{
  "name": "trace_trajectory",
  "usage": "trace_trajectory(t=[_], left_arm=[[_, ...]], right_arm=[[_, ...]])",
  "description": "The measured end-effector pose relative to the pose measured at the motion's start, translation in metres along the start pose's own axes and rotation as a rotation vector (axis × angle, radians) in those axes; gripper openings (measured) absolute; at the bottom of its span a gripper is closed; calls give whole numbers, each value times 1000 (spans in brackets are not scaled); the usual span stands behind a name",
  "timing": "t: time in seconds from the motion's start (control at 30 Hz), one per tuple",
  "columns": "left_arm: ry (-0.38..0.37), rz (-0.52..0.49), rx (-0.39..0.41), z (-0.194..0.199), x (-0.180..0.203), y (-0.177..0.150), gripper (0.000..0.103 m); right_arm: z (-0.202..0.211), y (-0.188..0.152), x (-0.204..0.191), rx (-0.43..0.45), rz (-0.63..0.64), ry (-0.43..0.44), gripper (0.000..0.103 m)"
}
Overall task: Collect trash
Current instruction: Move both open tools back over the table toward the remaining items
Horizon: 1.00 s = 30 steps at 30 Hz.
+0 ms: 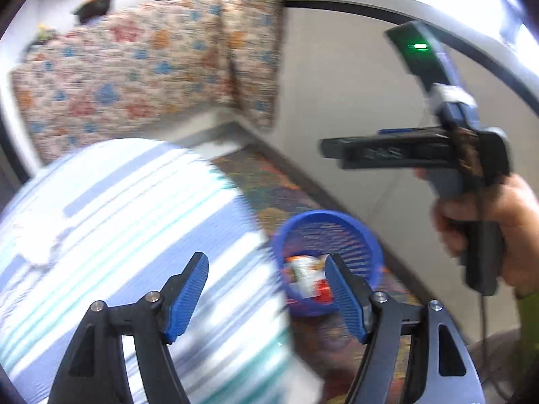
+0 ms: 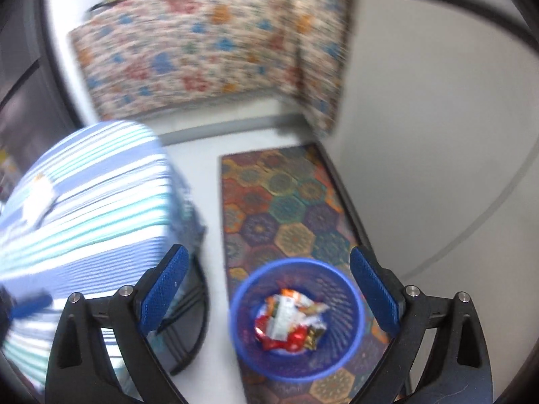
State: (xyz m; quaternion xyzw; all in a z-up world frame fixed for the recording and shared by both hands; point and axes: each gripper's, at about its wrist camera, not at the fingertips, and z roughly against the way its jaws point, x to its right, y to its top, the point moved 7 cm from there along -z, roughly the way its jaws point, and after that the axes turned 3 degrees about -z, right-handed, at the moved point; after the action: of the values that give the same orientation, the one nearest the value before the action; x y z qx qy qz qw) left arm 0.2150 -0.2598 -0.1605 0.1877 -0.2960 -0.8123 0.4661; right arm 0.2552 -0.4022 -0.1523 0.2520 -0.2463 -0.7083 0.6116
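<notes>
Fingers (image 2: 374, 294) of both grippers spread empty; only the right view shows wrappers (image 2: 291, 323) filling the blue basket (image 2: 296, 370).

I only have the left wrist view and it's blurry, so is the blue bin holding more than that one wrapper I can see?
Observer: Yes. The right wrist view looks straight down into the blue bin, and several crumpled wrappers lie at the bottom, red, white and orange.
Operator: Is the right claw carrying anything?
Observer: No. The right claw is open with nothing between its fingers; the bin sits below the gap.
Operator: What is the bin standing on?
Observer: A rug with coloured hexagons, beside the striped table.
</notes>
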Motion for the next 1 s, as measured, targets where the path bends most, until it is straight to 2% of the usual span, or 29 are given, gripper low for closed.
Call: trace_trajectory(t=[0.13,0.23,0.33,0.53,0.7,0.83,0.9,1.0], left_arm=[[141,63,-14,19,-57,-15,73],[184,118,-21,30,-88,-26,73],[234,133,-23,44,-111,-36,73],[270,140,-33,62,-146,-56,73],[232,191,-95,62,-200,-84,73],[318,238,-164,64,-266,-113,73],[355,289,-160,66,-301,-125,73],[389,359,-142,66,-331,-139,73]], right_arm=[[13,0,-59,26,76,90,97],[15,-5,-99,24,129,139,97],[12,-9,-134,22,186,156,97],[0,-18,-183,-15,265,192,97],[-14,-27,-224,-37,298,233,97],[-23,-31,-270,-33,334,284,97],[-28,-31,-301,-29,356,327,97],[-35,-25,-343,-21,381,378,98]])
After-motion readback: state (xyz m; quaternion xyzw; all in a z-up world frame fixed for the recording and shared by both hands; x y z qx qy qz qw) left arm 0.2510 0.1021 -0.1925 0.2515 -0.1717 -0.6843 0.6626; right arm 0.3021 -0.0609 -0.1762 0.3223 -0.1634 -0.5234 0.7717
